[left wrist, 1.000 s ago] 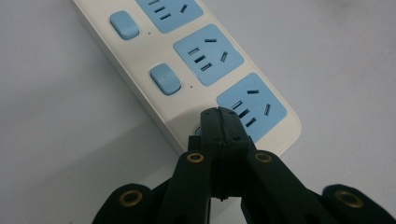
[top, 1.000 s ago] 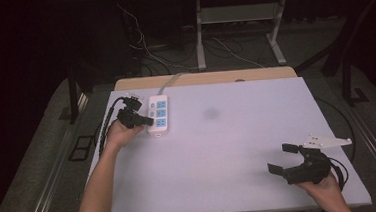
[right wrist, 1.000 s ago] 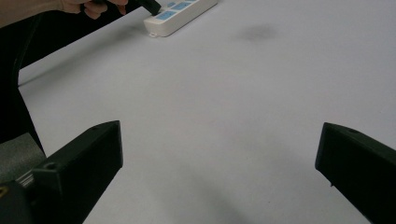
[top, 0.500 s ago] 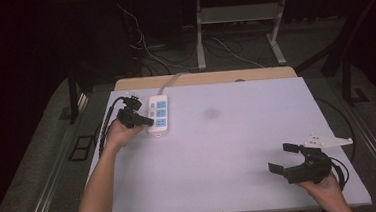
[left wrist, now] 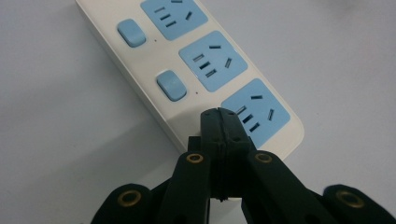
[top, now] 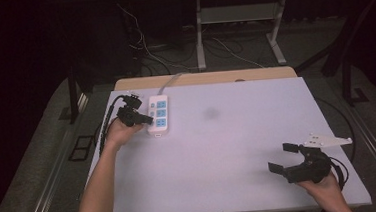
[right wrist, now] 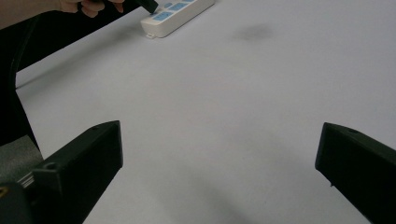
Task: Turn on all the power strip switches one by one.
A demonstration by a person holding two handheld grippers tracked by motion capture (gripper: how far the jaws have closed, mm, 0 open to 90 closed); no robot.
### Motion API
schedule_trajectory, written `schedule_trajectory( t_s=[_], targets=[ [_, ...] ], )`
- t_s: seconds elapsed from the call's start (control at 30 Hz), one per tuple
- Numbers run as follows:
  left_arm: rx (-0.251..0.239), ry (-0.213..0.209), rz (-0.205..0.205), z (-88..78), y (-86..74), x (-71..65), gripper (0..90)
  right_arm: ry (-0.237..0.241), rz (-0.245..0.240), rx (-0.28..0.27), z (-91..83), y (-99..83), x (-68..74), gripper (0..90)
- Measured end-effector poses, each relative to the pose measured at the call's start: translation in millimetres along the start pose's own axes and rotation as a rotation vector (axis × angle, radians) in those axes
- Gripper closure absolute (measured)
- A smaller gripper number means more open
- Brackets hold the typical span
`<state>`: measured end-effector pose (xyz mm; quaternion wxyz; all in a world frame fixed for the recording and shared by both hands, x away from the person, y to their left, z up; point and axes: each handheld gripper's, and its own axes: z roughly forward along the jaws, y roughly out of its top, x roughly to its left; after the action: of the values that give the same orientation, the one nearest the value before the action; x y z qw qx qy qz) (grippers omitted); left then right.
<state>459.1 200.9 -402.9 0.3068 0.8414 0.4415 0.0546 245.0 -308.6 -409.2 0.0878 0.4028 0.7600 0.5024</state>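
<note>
- Now, my left gripper [left wrist: 223,122] has its jaws pressed together with nothing between them, tips on the near end of the power strip [left wrist: 196,70], where that end's switch should be.
- Two blue switches [left wrist: 171,85] lie just ahead of my tips; the nearest socket [left wrist: 256,113] sits beside them.
- Likely I'm pressing the third switch; my tips cover it, so I can't confirm.
- Push straight down, keep off the socket slots, lift cleanly.
- My right gripper [top: 286,158] idles far off on the table [top: 229,148], jaws wide, holding nothing.
</note>
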Motion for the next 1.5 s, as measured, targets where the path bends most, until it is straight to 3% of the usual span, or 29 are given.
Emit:
schedule_trajectory(
  t_s=[0.77, 1.0, 1.5],
  targets=[
    [-0.026, 0.029, 0.013, -7.3, 32.1, 9.0, 89.7, -0.004, -0.001, 0.007, 1.6, 0.0, 0.1, 0.7],
    [-0.022, 0.032, -0.001, -2.6, 31.7, 16.1, 89.7, -0.005, 0.002, 0.006, 1.3, -0.3, -0.8, 0.7],
    [-0.006, 0.047, 0.007, 11.5, 30.5, 15.8, 89.6, -0.008, 0.011, 0.005, 0.7, -0.8, -2.0, 0.7]
  ],
)
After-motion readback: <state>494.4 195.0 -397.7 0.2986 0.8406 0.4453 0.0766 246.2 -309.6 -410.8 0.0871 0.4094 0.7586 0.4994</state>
